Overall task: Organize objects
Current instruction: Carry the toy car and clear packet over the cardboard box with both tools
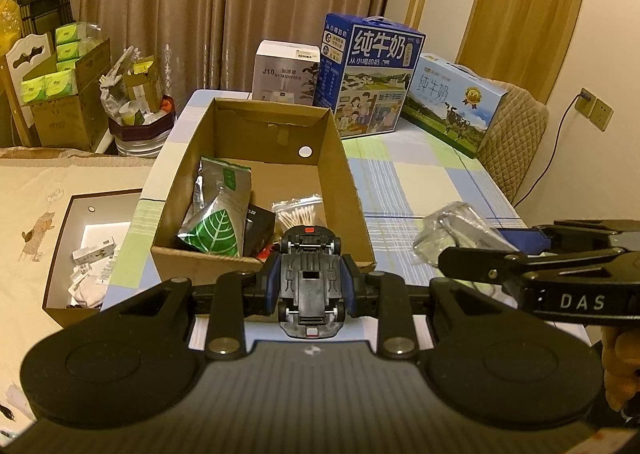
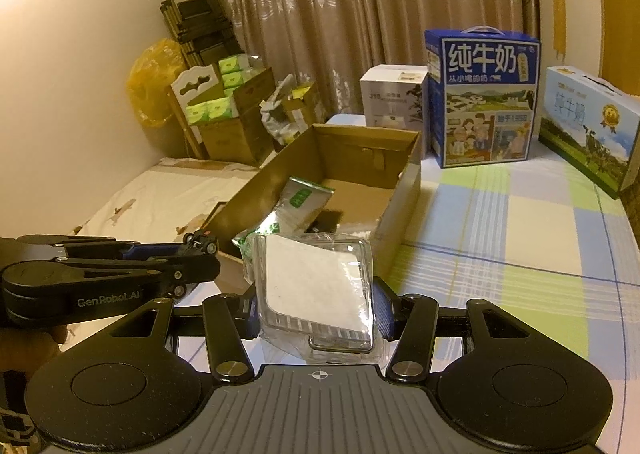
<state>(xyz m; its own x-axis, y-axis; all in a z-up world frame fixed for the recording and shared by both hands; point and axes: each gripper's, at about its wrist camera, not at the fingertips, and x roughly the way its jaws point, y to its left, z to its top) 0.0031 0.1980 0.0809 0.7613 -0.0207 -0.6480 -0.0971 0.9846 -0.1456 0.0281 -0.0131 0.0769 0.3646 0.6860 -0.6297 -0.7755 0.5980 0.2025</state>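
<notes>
Our left gripper (image 1: 310, 288) is clamped on a toy car (image 1: 310, 274), its blue pads pressed against the car's two sides. The car is turned belly-up toward the camera, so we see its black chassis, axles and wheels, with a small red tab at the far end. It hangs just before the near wall of the cardboard box (image 1: 340, 158), at about the height of the rim.

Our right gripper (image 2: 316, 308) is closed on a clear plastic packet (image 2: 316, 286) with a white card inside; the blue pads press its left and right edges, and the packet stands tilted between them. It sits near the box's near right corner, beside the left gripper, which shows in the right view as a black arm at the left.

Inside the box we see a silver pouch with a green leaf (image 1: 218, 210), a bag of cotton swabs (image 1: 298, 210) and a small black item (image 1: 260, 226) between them. The far half of the box floor is bare.

The box rests on a table with a checked cloth (image 1: 420, 190). Behind it stand a white humidifier carton (image 1: 284, 70), a tall blue milk carton (image 1: 368, 74) and a pale blue milk carton (image 1: 452, 102) lying lower to the right. To the left of the table lies a bed (image 1: 36, 222) with an open white-lined box (image 1: 92, 246) on it.
</notes>
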